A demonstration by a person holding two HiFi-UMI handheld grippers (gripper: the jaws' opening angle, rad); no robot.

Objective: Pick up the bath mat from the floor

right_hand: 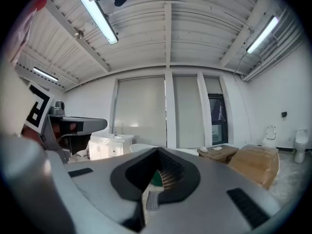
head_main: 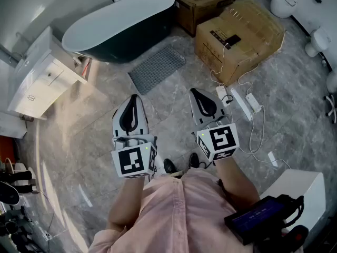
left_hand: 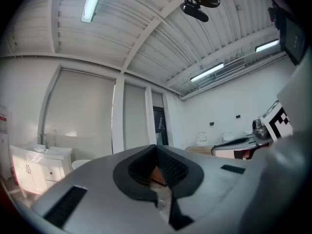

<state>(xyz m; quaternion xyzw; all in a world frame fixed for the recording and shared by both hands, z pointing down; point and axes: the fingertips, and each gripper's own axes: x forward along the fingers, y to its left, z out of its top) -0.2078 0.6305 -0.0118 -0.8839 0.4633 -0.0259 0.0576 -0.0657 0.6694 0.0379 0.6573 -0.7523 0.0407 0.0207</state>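
I am holding both grippers level out in front of me, above the grey tiled floor. My left gripper has its jaws pressed together with nothing between them. My right gripper is the same, closed and empty (in each gripper's own view the two tips meet in a single seam).

The bath mat is a grey studded rectangle lying flat and at a slant on the floor. It is well ahead of both grippers and neither one touches it. Its far end sits just beside the dark bathtub.

To the right of the mat stands a large cardboard box, with a smaller box behind it. A white power strip and its loose cables lie on the floor near my right gripper. A white vanity cabinet stands to the left of the tub. Down at the bottom of the head view I can see my dark shoes between the two marker cubes
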